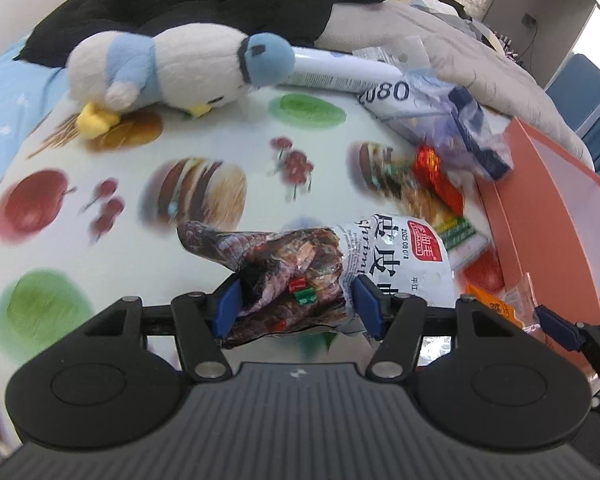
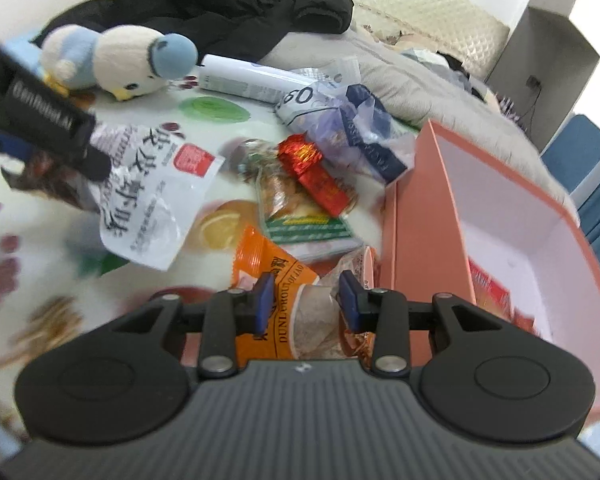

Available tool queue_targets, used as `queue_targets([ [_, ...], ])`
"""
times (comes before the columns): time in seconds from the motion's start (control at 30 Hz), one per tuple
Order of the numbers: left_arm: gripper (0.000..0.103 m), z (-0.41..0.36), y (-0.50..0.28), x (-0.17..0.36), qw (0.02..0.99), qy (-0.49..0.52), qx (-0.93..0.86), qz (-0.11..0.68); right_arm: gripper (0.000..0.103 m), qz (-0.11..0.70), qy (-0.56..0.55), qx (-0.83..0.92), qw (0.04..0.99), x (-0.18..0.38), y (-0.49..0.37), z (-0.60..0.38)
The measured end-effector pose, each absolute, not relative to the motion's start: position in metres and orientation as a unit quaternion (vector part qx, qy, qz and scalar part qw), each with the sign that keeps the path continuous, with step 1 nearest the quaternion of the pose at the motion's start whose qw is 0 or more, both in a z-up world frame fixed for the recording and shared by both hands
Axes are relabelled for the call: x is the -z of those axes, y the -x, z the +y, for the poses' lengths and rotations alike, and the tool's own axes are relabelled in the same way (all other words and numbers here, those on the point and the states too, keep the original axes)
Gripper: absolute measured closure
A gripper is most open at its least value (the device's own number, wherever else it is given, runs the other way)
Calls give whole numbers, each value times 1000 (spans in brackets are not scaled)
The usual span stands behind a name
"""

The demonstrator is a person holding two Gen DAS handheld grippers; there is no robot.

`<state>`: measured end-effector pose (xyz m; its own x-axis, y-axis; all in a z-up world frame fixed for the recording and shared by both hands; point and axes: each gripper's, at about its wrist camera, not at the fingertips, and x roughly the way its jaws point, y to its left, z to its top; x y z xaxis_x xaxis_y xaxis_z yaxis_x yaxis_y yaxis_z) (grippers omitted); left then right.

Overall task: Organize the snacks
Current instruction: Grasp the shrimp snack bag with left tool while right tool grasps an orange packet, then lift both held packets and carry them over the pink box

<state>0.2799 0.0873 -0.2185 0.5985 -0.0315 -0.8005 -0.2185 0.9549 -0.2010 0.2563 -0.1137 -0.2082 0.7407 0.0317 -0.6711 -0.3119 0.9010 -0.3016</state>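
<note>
My left gripper is shut on a brown-and-white shrimp snack bag, lifted above the fruit-print cloth. In the right wrist view the same bag hangs from the left gripper at the left edge. My right gripper is shut on an orange snack packet with a clear window, just left of an open pink box. One of the right gripper's fingers shows at the lower right of the left wrist view, beside the box.
A red foil snack, a green-striped packet and a blue-and-clear bag lie left of the box. A red packet lies inside it. A plush bird, a white tube and black clothing sit behind.
</note>
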Motion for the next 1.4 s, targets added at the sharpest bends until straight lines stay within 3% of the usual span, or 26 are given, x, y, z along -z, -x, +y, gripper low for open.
queue_targets([
  [0.37, 38, 65, -209, 231, 870, 112, -54, 478, 64, 409, 86, -140, 898, 217, -206, -140],
  [0.67, 38, 69, -193, 236, 862, 111, -62, 491, 61, 412, 61, -157, 895, 222, -198, -149],
  [0.83, 38, 68, -192, 241, 860, 109, -59, 495, 48, 416, 48, -154, 895, 221, -198, -152],
  [0.97, 38, 68, -192, 245, 859, 108, -57, 497, 21, 413, 42, -147, 898, 220, -194, -155],
  [1.0, 38, 69, -192, 246, 859, 108, -56, 498, 19, 412, 42, -143, 899, 220, -193, -156],
  [1.4, 38, 71, -194, 252, 857, 116, -52, 499, 19, 425, -21, -108, 899, 232, -190, -183],
])
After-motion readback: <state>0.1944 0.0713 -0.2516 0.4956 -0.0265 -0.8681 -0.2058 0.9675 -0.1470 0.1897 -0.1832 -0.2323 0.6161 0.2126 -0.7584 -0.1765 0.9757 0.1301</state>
